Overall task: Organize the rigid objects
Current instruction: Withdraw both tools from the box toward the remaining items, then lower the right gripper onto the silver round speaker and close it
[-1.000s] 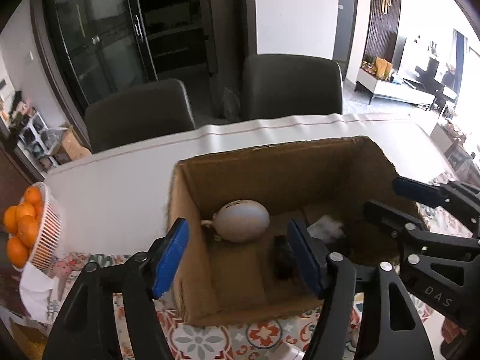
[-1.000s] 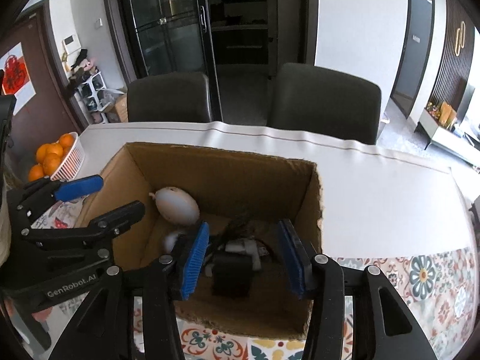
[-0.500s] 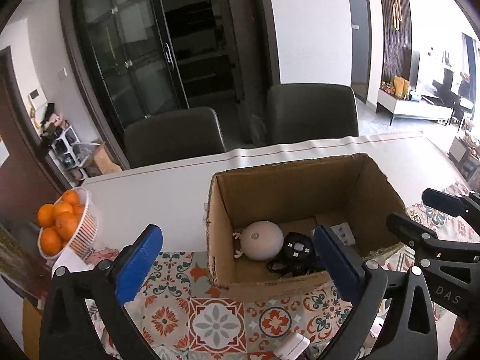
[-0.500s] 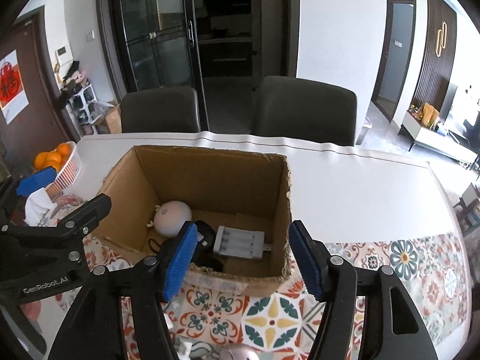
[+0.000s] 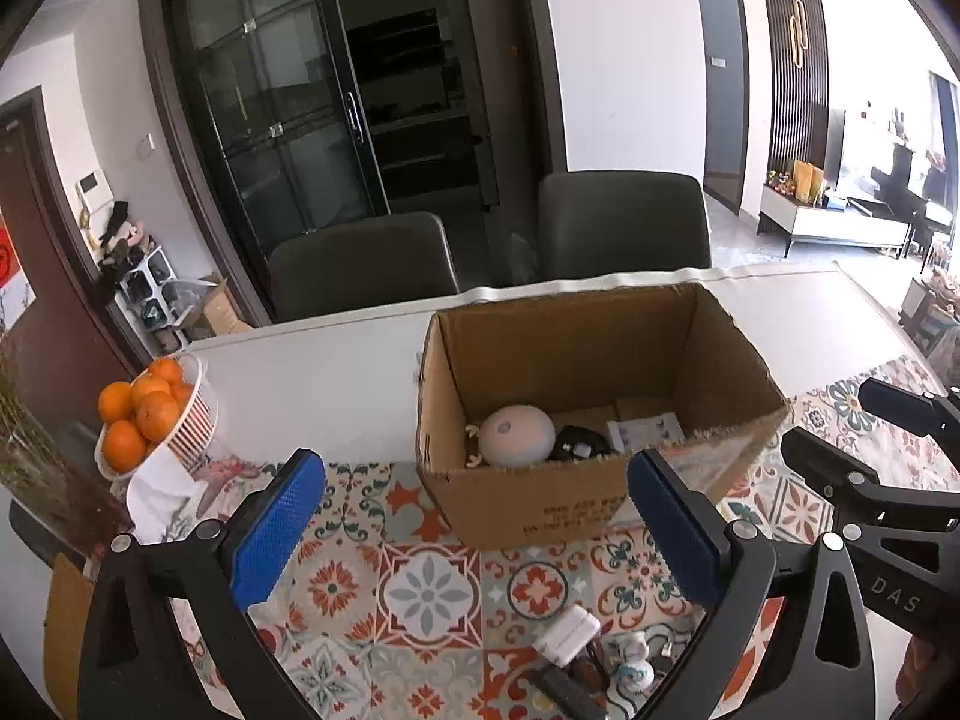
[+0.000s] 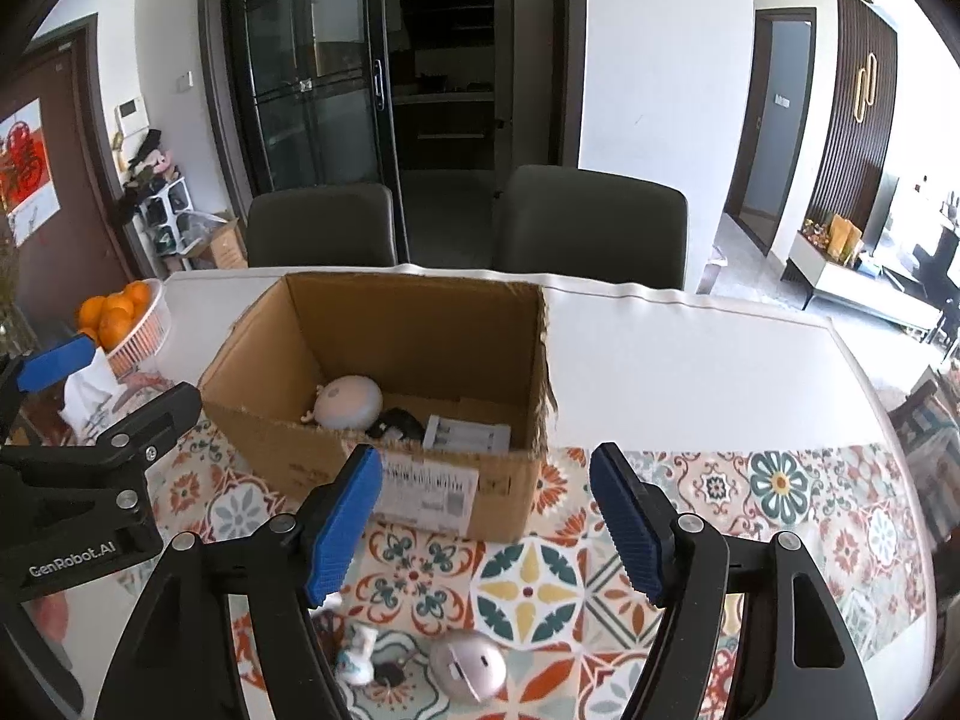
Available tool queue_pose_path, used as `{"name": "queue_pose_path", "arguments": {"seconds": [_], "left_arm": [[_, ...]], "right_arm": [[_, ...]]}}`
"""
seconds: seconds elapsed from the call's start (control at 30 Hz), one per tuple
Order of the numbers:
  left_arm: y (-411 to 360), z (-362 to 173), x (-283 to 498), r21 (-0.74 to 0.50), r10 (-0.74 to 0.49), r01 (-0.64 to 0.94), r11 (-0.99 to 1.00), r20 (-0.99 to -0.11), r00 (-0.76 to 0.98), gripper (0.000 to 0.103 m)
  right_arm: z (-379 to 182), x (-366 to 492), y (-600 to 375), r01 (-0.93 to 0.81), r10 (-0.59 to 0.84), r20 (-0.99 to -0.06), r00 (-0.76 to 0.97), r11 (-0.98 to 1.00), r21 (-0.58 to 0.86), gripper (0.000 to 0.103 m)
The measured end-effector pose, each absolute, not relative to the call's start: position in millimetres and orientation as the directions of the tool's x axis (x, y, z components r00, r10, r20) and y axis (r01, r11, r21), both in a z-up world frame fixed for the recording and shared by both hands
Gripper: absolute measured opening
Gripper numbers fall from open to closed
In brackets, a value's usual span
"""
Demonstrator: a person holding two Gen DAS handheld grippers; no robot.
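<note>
A: Where is the cardboard box (image 6: pixel 384 396)?
B: On the patterned tablecloth (image 6: pixel 528 588). Inside it lie a round white toy (image 6: pixel 350 401), a black thing (image 6: pixel 399 422) and a white battery charger (image 6: pixel 468 437).
A: And the grippers?
B: The left gripper (image 5: pixel 474 531) and right gripper (image 6: pixel 486 522) sit in front of the box. Both have just been opening, with nothing between their jaws.

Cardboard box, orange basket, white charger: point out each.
Cardboard box (image 5: pixel 540 516): left wrist view, front wall.
Orange basket (image 5: pixel 192 414): left wrist view, ribbed side.
White charger (image 5: pixel 567 633): left wrist view, top face.
</note>
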State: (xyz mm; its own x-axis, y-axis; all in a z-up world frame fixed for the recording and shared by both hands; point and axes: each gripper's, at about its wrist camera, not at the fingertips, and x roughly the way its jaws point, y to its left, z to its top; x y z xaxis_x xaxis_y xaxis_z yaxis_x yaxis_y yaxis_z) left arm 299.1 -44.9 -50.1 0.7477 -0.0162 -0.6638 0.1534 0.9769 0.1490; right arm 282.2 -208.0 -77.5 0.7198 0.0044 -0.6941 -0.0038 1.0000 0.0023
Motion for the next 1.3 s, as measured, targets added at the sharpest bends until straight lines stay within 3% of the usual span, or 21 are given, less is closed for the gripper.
{"name": "queue_pose_path", "arguments": {"seconds": [0.43, 1.3], "left_arm": [[-48.1, -74.0, 261.4, 0.144, 0.008, 0.131, 0.981, -0.704, 0.710, 0.103], [-46.8, -153.4, 229.2, 0.094, 0.034, 0.081, 0.992, -0.834, 0.551, 0.103]], "right_arm": [[-97.5, 244.2, -207.5, -0.038, 0.021, -0.698, 0.715, 0.999, -0.009, 0.072], [-173.5, 219.2, -208.3, -0.122, 0.098, -0.800, 0.592, 0.992, 0.032, 0.072]]}}
